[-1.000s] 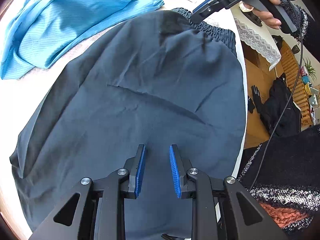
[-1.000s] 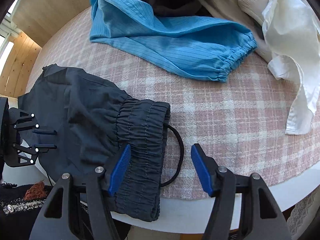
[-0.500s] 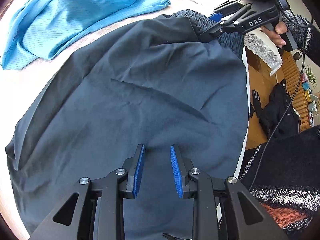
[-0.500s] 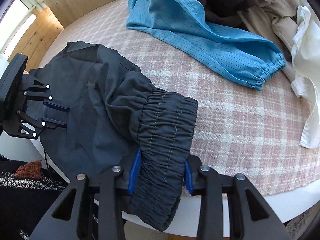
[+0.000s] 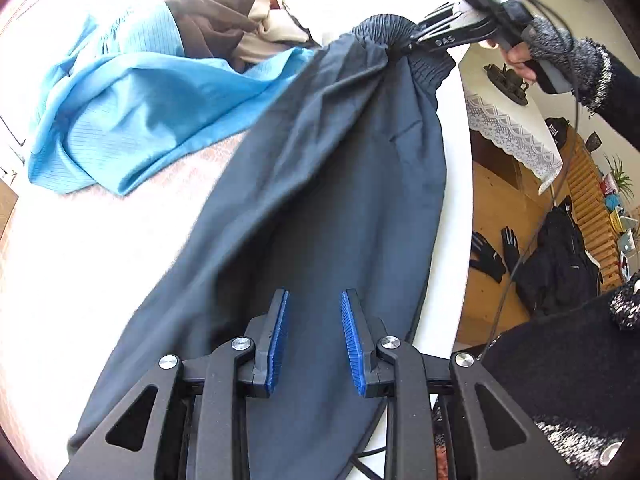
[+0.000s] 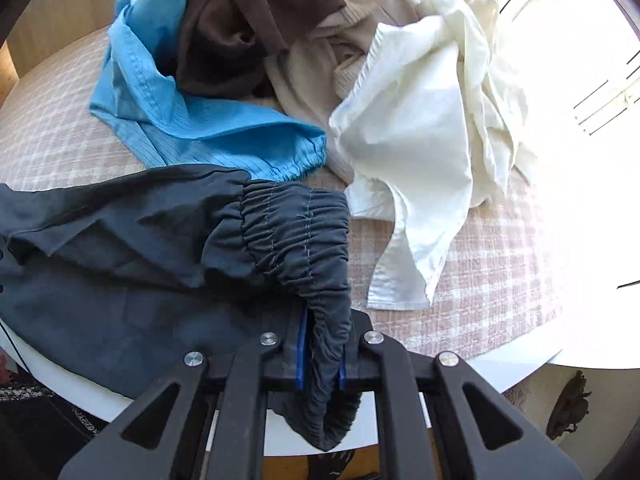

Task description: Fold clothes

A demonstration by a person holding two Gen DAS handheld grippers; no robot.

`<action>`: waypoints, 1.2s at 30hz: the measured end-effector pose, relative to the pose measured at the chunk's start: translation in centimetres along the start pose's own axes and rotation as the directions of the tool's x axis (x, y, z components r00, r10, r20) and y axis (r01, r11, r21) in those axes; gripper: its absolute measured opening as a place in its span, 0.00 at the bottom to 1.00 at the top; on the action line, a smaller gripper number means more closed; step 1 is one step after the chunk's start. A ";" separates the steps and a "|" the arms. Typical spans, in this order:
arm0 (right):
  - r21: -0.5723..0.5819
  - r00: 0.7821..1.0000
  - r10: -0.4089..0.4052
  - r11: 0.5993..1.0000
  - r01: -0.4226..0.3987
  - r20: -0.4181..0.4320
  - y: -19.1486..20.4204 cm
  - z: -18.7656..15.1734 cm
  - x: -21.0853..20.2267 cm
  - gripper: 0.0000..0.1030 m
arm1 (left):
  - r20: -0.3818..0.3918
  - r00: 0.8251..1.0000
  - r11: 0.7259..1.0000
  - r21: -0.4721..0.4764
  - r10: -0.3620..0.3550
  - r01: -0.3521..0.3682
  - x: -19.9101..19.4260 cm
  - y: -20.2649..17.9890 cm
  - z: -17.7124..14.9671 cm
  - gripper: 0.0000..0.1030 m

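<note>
Table (image 6: 500, 352): your round white top under a checked pink cloth (image 6: 472, 280).
Front edge: dark trousers (image 6: 120, 288).
Far side: blue garment (image 6: 208, 120), brown garment (image 6: 228, 40), beige garment (image 6: 312, 68), white shirt (image 6: 420, 152).

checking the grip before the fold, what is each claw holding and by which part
The right claw, which has just been closing, grips the dark trousers by the gathered elastic waistband. The left claw holds nothing; its pads stand apart above the cloth.

Strong daylight floods a round white table (image 6: 552, 360) with a pink checked cloth (image 6: 500, 248). Wood-panelled wall (image 6: 60, 4) upper left; lace-edged cloth (image 5: 516, 136), slatted bench (image 5: 588, 188) right.
</note>
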State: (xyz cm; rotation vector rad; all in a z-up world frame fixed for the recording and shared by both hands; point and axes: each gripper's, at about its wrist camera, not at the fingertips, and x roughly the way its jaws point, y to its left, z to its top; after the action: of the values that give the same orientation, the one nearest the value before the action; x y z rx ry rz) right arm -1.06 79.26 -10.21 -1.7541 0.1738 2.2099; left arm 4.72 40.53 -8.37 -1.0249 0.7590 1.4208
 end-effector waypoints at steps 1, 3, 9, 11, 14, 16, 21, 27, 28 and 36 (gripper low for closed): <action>0.043 0.998 0.065 0.997 -0.064 -0.023 -0.6 0.1 0.6 0.12 | 0.008 1.000 1.000 -0.013 0.015 -0.015 -0.4 0.2 0.0 0.25; 0.066 0.994 0.110 0.992 -0.109 -0.014 -0.7 0.4 -0.1 0.14 | 0.011 0.999 0.998 -0.050 0.049 -0.048 -1.6 0.9 -0.9 0.25; 0.054 0.994 0.103 0.993 -0.105 0.035 -1.0 0.6 -5.8 0.19 | -0.020 0.990 0.933 -0.334 0.139 -0.138 -6.3 6.2 -9.7 0.25; 0.017 0.996 0.054 0.998 -0.055 0.077 0.7 0.8 -8.1 0.20 | -0.034 0.986 0.878 -0.451 0.163 -0.161 -8.2 8.3 -14.1 0.25; -0.126 0.991 0.009 0.992 0.007 0.130 6.2 1.9 -9.8 0.20 | -0.080 0.973 0.764 -0.607 0.215 -0.219 -10.7 11.2 -21.0 0.25; -0.229 0.987 -0.017 0.972 0.054 0.160 10.1 2.8 -10.4 0.20 | -0.127 0.962 0.678 -0.687 0.243 -0.262 -12.0 13.0 -25.4 0.25; -0.015 0.931 -0.363 0.932 0.363 -0.034 3.9 4.8 -5.0 0.20 | -0.162 0.941 0.625 -0.712 0.298 -0.321 -14.0 14.9 -30.6 0.25; -0.051 1.000 0.021 0.998 -0.021 -0.001 9.8 3.7 -6.9 0.21 | -0.126 0.960 0.740 -0.614 0.250 -0.274 -11.5 15.4 -27.4 0.25; -0.068 0.994 0.106 0.992 -0.106 0.005 11.4 3.5 -7.2 0.21 | -0.112 0.966 0.770 -0.585 0.233 -0.253 -10.8 15.1 -26.2 0.25; -0.036 0.961 0.235 0.970 -0.242 -0.145 15.4 1.5 0.8 0.10 | -0.075 0.987 0.916 -0.367 0.144 -0.161 -7.0 12.0 -17.0 0.25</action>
State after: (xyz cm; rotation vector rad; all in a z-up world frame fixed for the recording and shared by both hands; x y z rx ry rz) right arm -7.45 65.25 -12.15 -2.0125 0.3805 2.2711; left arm -4.80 20.80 -10.29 -1.3157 0.6243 1.7250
